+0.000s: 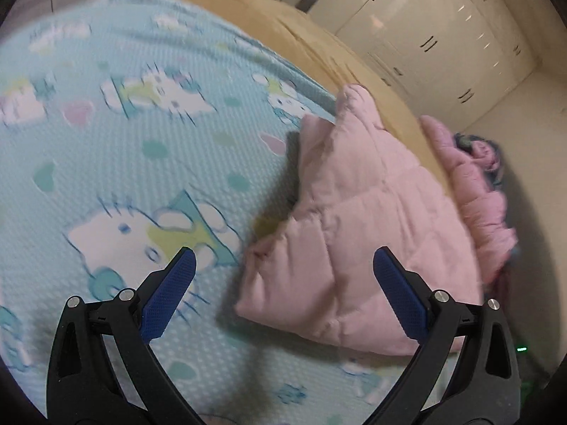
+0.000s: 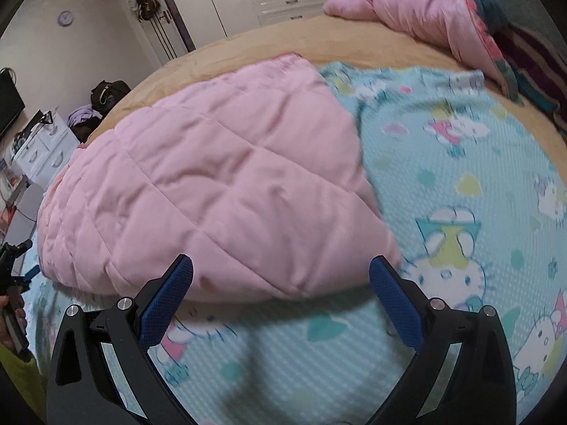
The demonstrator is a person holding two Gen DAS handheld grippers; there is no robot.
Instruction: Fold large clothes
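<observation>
While both grippers hang spread and empty above it, the bed [image 2: 248, 40] fills most of each view: a wide mattress under a tan cover, overlaid with a light blue sheet [image 2: 460, 184] of waffled weave printed with white cartoon cats, hearts and clouds.

On that sheet lies the pink quilted garment [image 2: 212, 184], a padded piece stitched into large puffy squares, already doubled into a rough slab with rounded, bulging edges. It sits left of centre in the right wrist view, its near edge just ahead of the right gripper [image 2: 281, 276]. Judging by its loft, it should be light, soft and springy, inclined to puff back open after a fold; the smooth shell looks somewhat slippery. A corner or stitched seam along the near edge seems the surest place to pinch, taking all layers together.

At the far right of the bed, a second pink padded heap [image 2: 418, 3] lies crumpled, well apart.

From the left wrist view, the left gripper [image 1: 283, 272] hovers over the garment's near left corner, blue textured pads [image 1: 170, 294] wide apart.
</observation>
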